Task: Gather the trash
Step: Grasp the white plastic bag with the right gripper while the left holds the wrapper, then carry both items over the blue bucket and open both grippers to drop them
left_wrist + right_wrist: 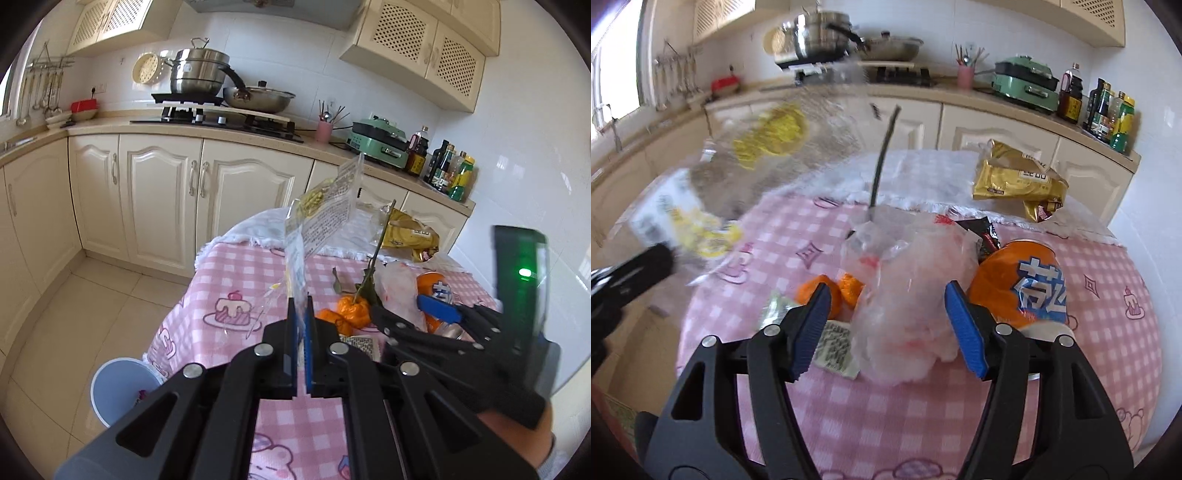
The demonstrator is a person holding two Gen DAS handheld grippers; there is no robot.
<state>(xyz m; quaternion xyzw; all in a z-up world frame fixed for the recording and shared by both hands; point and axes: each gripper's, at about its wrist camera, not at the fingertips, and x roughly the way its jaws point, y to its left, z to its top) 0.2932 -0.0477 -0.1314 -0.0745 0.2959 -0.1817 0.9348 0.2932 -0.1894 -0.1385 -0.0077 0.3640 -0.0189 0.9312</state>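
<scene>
My left gripper (301, 306) is shut on a clear plastic wrapper (325, 206) with yellow print, which stands up above the pink checked tablecloth (236, 273). In the right wrist view this wrapper (768, 147) is a blur at the left, beside the left gripper (661, 258). My right gripper (886, 288) is open, its blue pads (964, 332) on either side of a crumpled clear plastic bag (905, 295) on the table. An orange soda can (1019, 284) lies just right of the bag. Orange peel (846, 291) lies to its left.
A gold snack bag (1015, 181) lies at the table's far right, with a black wrapper (986, 232) behind the plastic bag. A dark stem (882, 155) sticks up. A printed paper slip (834, 347) lies near the left pad. A pale blue bin (118, 387) stands on the floor left of the table.
</scene>
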